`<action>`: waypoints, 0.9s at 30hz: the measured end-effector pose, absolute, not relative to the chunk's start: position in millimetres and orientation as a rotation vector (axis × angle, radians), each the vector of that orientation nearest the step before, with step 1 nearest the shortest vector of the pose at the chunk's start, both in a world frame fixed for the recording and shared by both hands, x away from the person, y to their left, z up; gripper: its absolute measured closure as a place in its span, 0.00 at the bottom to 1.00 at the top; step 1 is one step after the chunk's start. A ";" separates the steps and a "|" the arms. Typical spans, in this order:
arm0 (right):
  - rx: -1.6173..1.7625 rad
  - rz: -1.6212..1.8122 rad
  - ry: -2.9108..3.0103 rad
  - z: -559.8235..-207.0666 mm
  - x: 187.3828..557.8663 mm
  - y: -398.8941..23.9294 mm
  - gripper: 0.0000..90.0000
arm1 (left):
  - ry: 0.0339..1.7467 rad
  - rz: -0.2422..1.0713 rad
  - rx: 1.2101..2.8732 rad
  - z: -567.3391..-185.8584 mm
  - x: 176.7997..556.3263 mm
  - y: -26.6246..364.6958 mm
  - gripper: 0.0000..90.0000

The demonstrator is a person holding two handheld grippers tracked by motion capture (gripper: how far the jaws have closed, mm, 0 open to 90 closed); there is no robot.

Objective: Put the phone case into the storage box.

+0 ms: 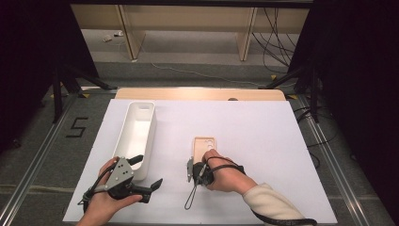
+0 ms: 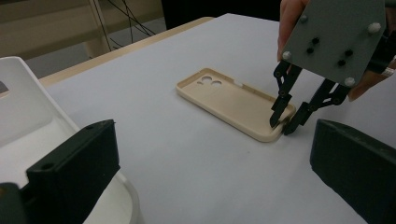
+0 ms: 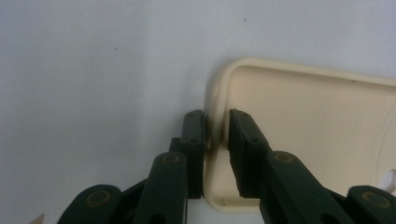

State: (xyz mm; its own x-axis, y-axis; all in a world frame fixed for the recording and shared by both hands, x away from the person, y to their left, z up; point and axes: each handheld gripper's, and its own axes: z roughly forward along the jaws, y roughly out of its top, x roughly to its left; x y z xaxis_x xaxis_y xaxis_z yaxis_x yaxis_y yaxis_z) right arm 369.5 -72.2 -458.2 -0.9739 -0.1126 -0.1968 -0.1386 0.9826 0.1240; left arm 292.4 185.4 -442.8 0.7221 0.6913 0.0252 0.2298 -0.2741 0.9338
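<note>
A smooth, beige phone case (image 1: 204, 146), a shallow rectangular shell with rounded corners and round camera cut-outs at its far end, is lying open side up on the matte white counter (image 1: 263, 141), right of centre. The right claw (image 3: 216, 140) is straddling the case's near rim, one black jaw outside the thin wall and one inside; a sliver of gap is showing at the inner pad, so the wall is sitting between jaws not quite clamped. The left claw (image 1: 149, 172) is resting released at the near left, jaws spread, just beside the near end of a long, glossy white plastic bin (image 1: 136, 136).
</note>
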 end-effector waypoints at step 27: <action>-0.183 0.218 2.938 -458.4 369.1 -73.1 0.90 | 0.718 0.529 1.839 -442.9 292.2 185.3 0.01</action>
